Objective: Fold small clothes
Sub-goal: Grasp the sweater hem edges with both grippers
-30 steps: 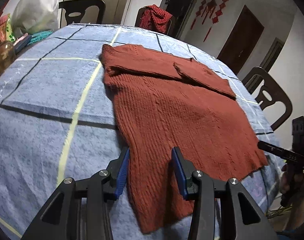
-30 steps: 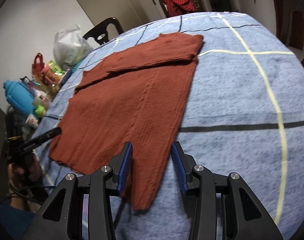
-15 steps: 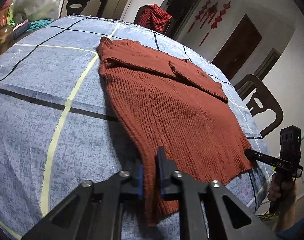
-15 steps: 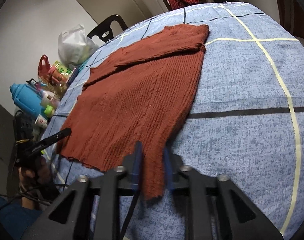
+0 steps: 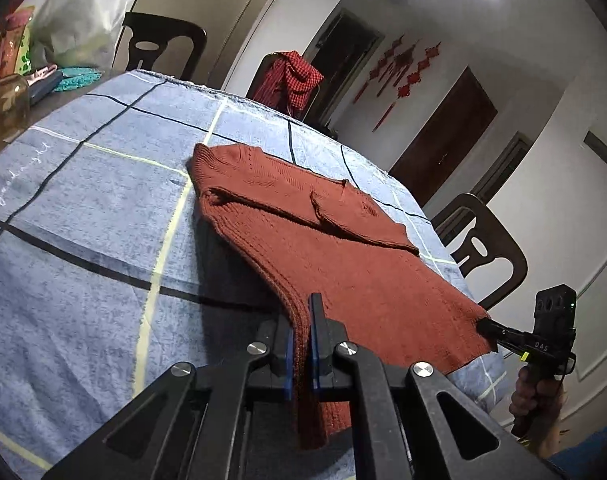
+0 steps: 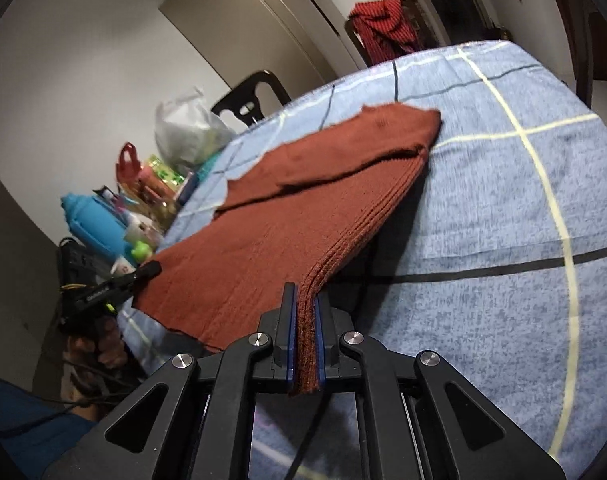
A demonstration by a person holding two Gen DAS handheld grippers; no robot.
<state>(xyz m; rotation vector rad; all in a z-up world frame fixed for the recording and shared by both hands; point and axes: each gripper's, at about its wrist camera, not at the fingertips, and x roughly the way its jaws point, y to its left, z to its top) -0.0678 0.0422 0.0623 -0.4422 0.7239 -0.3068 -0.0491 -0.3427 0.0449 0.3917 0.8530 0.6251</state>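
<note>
Both grippers, open over the hem 1 s ago, are now clamped and lifted: hem corners have come up off the cloth, w/ fabric sloping from each pinch back down to the table.

Left gripper (image 5: pixel 301 344): blue pads pressed tight on the near left hem corner of the rust-red knit sweater (image 5: pixel 343 264), a strip of knit hanging below the pinch. Right gripper (image 6: pixel 304 344): closed the same way on the other hem corner of the sweater (image 6: pixel 287 224), ribbed edge bunched between pads.

Sweater's far part, incl. folded-in sleeves & shoulders, lies on the blue checked tablecloth (image 5: pixel 83 208); near hem is raised, casting shadow on cloth under it.

Each wrist view shows the other gripper at the opposite hem corner: right gripper at the frame's right edge in left view, left gripper at frame's left in right view.

Bkgd: white plastic bag (image 6: pixel 187 128), blue bottle (image 6: pixel 91 224) & clutter along the table edge, dark chairs (image 5: pixel 487 248), red plaid garment (image 5: pixel 291 80) draped on a chair back.
</note>
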